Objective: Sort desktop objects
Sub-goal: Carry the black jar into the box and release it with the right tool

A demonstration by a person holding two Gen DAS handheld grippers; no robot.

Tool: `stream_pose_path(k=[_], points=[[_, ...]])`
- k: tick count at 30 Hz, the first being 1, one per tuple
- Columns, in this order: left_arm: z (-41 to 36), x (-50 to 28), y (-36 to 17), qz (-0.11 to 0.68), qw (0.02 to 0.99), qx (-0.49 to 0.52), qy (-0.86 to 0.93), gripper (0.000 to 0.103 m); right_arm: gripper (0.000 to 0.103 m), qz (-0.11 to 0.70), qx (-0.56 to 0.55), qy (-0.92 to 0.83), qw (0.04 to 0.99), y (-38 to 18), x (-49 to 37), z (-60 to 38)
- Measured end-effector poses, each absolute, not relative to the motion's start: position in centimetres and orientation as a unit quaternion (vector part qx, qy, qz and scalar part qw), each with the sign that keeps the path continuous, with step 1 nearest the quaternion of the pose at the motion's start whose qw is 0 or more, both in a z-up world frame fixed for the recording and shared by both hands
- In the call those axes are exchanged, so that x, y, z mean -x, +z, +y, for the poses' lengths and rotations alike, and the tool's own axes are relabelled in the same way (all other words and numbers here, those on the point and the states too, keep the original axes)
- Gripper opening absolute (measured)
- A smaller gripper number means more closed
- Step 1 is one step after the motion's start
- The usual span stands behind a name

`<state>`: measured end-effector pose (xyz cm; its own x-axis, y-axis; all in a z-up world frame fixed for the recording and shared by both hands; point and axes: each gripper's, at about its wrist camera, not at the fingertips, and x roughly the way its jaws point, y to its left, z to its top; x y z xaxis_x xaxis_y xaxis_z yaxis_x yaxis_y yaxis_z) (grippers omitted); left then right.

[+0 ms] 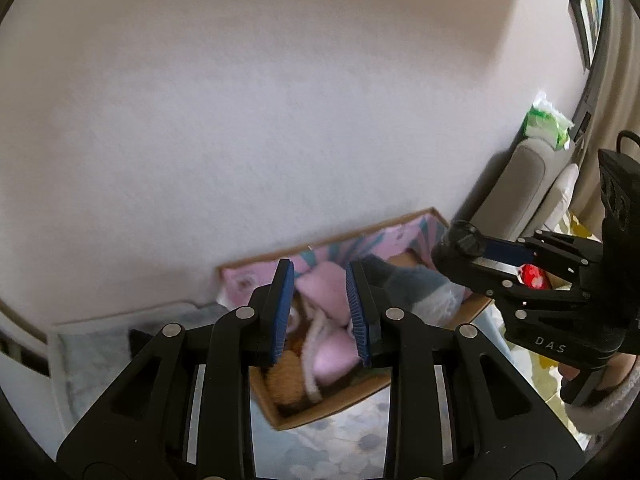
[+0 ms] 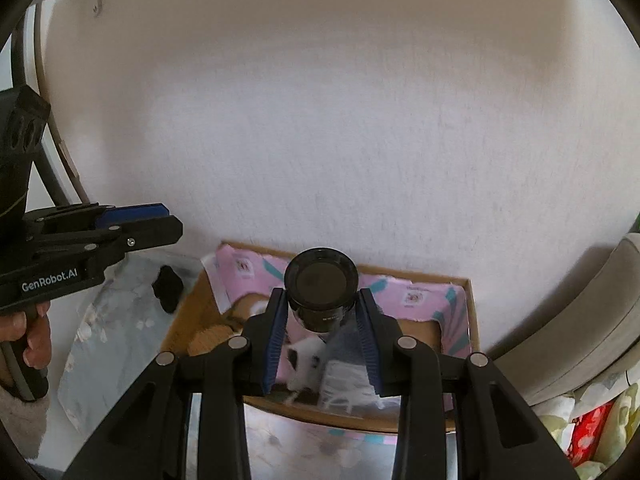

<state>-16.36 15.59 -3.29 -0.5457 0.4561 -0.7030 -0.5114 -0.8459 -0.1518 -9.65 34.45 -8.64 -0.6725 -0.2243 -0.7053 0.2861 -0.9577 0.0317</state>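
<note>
Black glossy cylinder (image 2: 321,295), perhaps glass-fronted, above cardboard box (image 2: 472,320).

Black lens-like cylinder (image 2: 321,294) upright, above open cardboard box (image 2: 474,320)

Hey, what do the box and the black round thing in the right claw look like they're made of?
The box: brown cardboard, matte, with raw tan edges and a pink printed lining.
The black round thing: probably hard plastic or metal, dark and smooth with a slight sheen and a flat, dully reflecting front disc, perhaps glass. The right claw grips its sides.
</note>
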Motion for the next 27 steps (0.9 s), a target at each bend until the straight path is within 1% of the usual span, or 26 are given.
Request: stream_pose_path(k=[6, 11, 12, 14, 15, 16, 17, 18, 19, 20, 21, 27], points=[[18.3, 16.2, -8.1, 0.054, 0.276, 0.421, 0.862, 0.025, 0.032, 0.045, -0.424, -0.893, 0.143, -11.8, 10.5, 35.4], [18.5, 16.2, -9.7, 0.059, 0.267, 0.435, 0.858, 0.025, 0.032, 0.044, -0.450, -0.879, 0.152, -14.0, 11.3, 35.6], [18.4, 16.4, -9.9, 0.056, 0.263, 0.440, 0.857, 0.026, 0.032, 0.043, -0.454, -0.877, 0.153, -14.2, 11.4, 35.7], [18.1, 16.7, -10.1, 0.050, 0.255, 0.449, 0.855, 0.034, 0.033, 0.045, -0.467, -0.869, 0.155, -14.8, 11.8, 35.4], [17.5, 16.9, -9.7, 0.048, 0.244, 0.452, 0.856, 0.057, 0.039, 0.046, -0.471, -0.867, 0.155, -15.1, 12.0, 35.5], [17.4, 17.0, -9.6, 0.047, 0.238, 0.452, 0.859, 0.095, 0.045, 0.045, -0.472, -0.867, 0.156, -15.1, 12.0, 35.4], [16.9, 17.0, -9.3, 0.044, 0.229, 0.445, 0.865, 0.102, 0.056, 0.040, -0.470, -0.868, 0.156, -15.1, 12.0, 35.7], [16.3, 16.8, -8.8, 0.037, 0.224, 0.430, 0.874, 0.103, 0.064, 0.035, -0.467, -0.870, 0.156, -14.6, 11.6, 35.9], [15.9, 16.7, -8.5, 0.032, 0.224, 0.427, 0.875, 0.103, 0.069, 0.026, -0.459, -0.875, 0.155, -14.1, 11.4, 36.1], [15.5, 16.8, -8.3, 0.029, 0.222, 0.428, 0.876, 0.103, 0.081, 0.021, -0.451, -0.879, 0.154, -13.3, 11.1, 36.2], [15.2, 16.9, -8.0, 0.030, 0.217, 0.427, 0.877, 0.103, 0.085, 0.020, -0.439, -0.886, 0.149, -12.7, 10.8, 36.3], [13.1, 16.5, -6.3, 0.033, 0.197, 0.411, 0.889, 0.103, 0.085, 0.044, -0.411, -0.901, 0.134, -11.4, 10.1, 35.4]])
